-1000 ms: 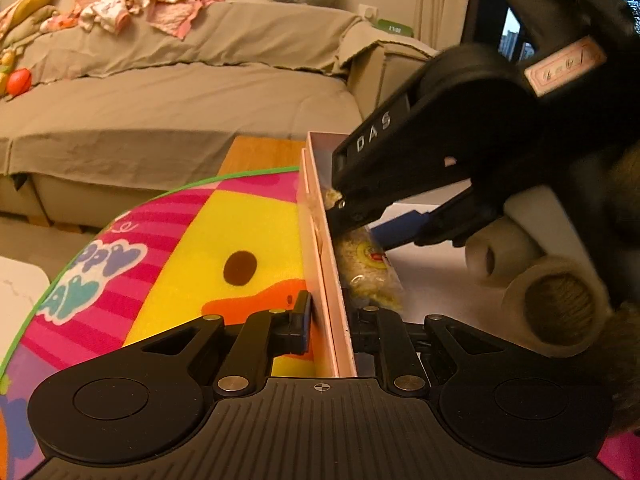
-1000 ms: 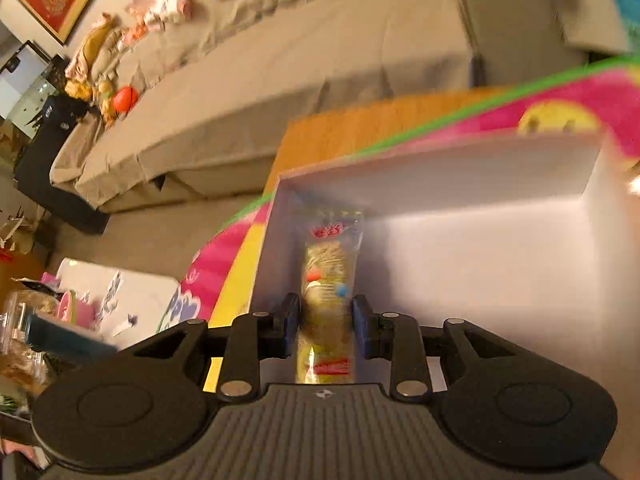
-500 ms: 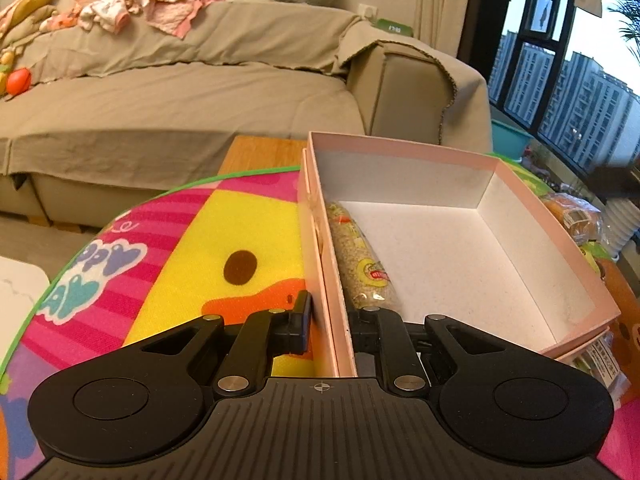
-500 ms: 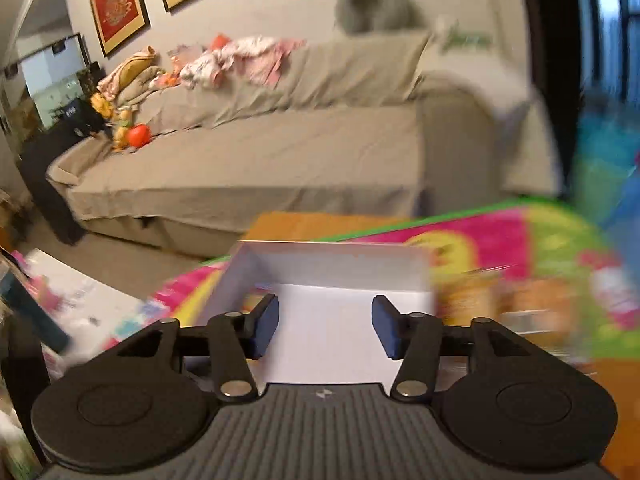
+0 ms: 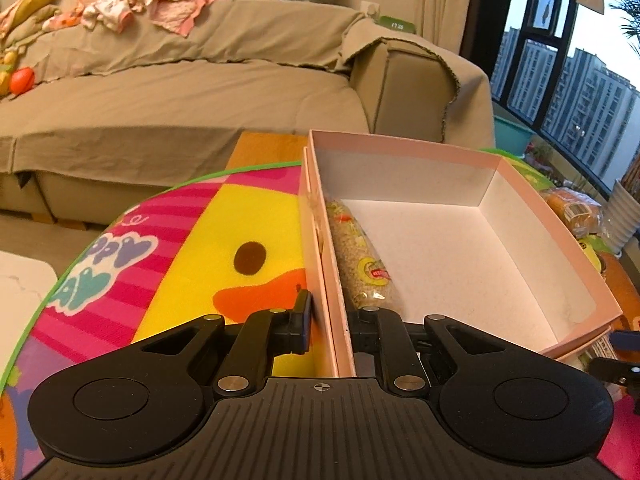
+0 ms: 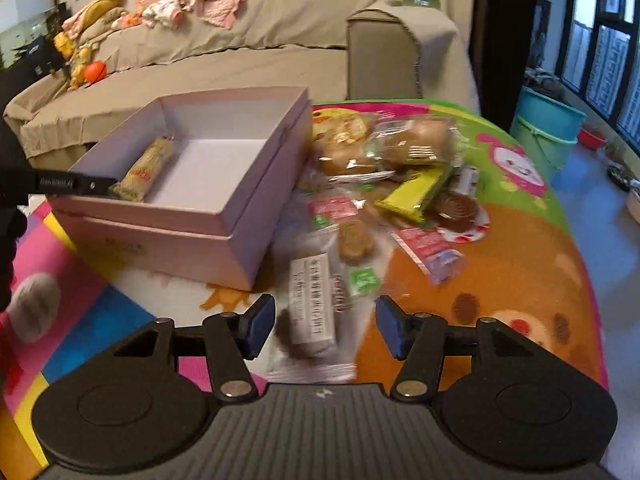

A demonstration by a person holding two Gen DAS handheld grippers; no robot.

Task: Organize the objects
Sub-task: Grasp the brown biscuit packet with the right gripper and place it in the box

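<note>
The pink box (image 5: 400, 146) stands open on the colourful mat, and my left gripper (image 5: 328, 320) is shut on its near left wall, one finger outside and one inside. A long grain snack pack (image 5: 360, 256) lies inside along that wall. In the right wrist view the box (image 6: 224, 216) is to the left with the snack pack (image 6: 146, 168) in it. My right gripper (image 6: 326, 326) hovers beside the box, its jaws opening. A white-labelled cookie packet (image 6: 312, 304) lies on the mat between the pads, which do not touch it.
A heap of wrapped snacks (image 6: 400, 148) covers the mat right of the box, among them a yellow-green bar (image 6: 416, 190) and round cookies (image 6: 354, 240). A covered sofa (image 5: 180, 92) runs behind the table. A teal bin (image 6: 548, 128) stands by the window.
My right gripper let go of the snack pack in the box, left the box and swung right over the loose snacks, its jaws widening. The left gripper kept still on the wall.
</note>
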